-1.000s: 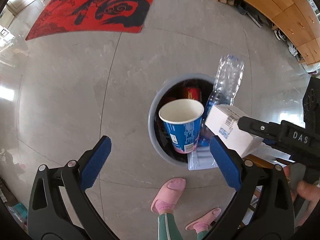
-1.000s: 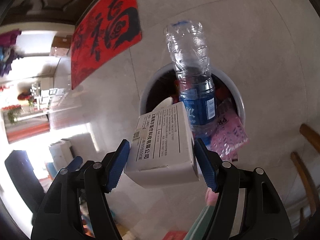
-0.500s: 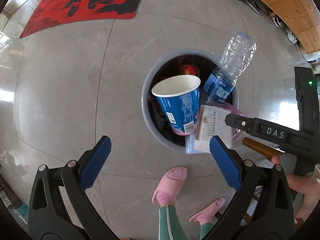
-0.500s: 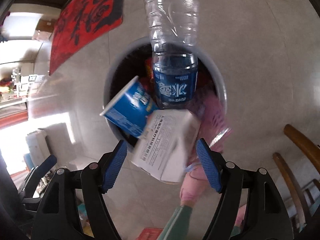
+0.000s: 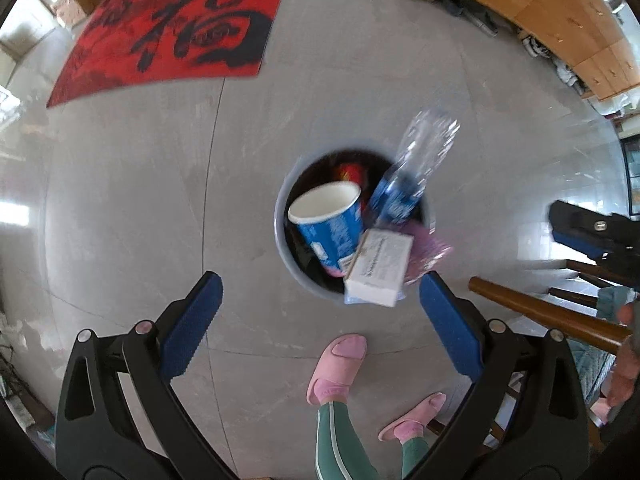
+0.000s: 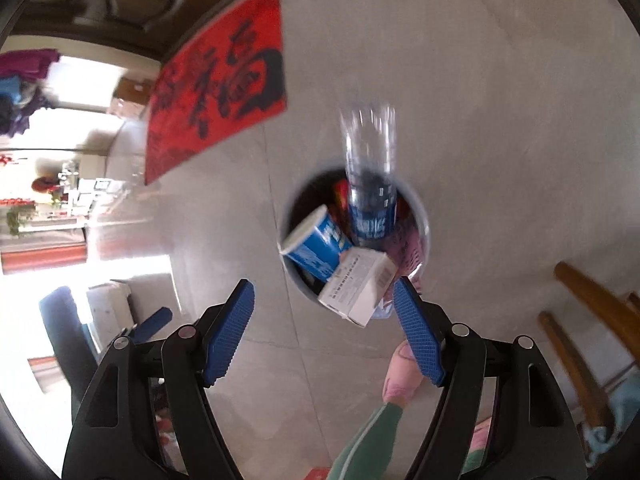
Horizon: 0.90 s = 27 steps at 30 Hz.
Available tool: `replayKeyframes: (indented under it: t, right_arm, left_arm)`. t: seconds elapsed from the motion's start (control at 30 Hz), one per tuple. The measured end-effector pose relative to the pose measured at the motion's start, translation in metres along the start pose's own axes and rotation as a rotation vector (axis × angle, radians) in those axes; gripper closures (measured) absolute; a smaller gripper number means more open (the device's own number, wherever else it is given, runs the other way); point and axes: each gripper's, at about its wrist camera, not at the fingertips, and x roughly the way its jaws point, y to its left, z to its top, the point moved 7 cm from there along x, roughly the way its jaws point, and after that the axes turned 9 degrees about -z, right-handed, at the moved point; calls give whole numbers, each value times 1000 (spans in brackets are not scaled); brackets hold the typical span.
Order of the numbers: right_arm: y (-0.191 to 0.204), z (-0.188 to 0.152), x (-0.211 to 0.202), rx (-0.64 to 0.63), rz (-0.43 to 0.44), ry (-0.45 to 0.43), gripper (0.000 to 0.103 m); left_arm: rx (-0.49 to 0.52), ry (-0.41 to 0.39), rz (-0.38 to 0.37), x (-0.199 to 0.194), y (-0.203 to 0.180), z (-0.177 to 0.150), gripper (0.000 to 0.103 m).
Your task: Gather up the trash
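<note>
A grey round trash bin (image 5: 282, 236) (image 6: 423, 216) stands on the floor, full of trash. A blue paper cup (image 5: 330, 220) (image 6: 314, 246), a clear plastic bottle with a blue label (image 5: 412, 172) (image 6: 370, 184) and a white carton box (image 5: 380, 268) (image 6: 358, 284) stick out of it, the box lying on the near rim. My left gripper (image 5: 318, 324) is open and empty, high above the bin. My right gripper (image 6: 324, 332) is open and empty, also above it; it shows at the right edge of the left wrist view (image 5: 588, 232).
A red mat with black lettering (image 5: 180, 36) (image 6: 224, 92) lies on the grey floor beyond the bin. The person's pink slippers (image 5: 338, 364) stand just before the bin. Wooden chair rails (image 5: 540, 316) (image 6: 596, 296) are at the right. Wooden cabinets (image 5: 560, 16) line the far right.
My right gripper opened and let go of the white box, which dropped onto the bin's near rim. Both grippers have pulled up and back from the bin.
</note>
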Motion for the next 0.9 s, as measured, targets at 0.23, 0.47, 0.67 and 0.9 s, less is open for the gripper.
replayKeyframes:
  t: [0.23,0.47,0.67,0.9]
  right_arm:
    - [-3,8,-162,15,60,-175,31]
    - [-28,-20,-329,1,111,-373,28]
    - [-94,-76,-454,40,98,-559,23]
    - [-228,-191,-542,278,-9,-745,23]
  left_arm:
    - [139,-99,23,-105,-67,28,7]
    - [342,-213,31,-214,-175,25,7]
    - [507,-294,-56,-270,-290,-2,7]
    - [828,-354,-184,-308,-453,-67,7]
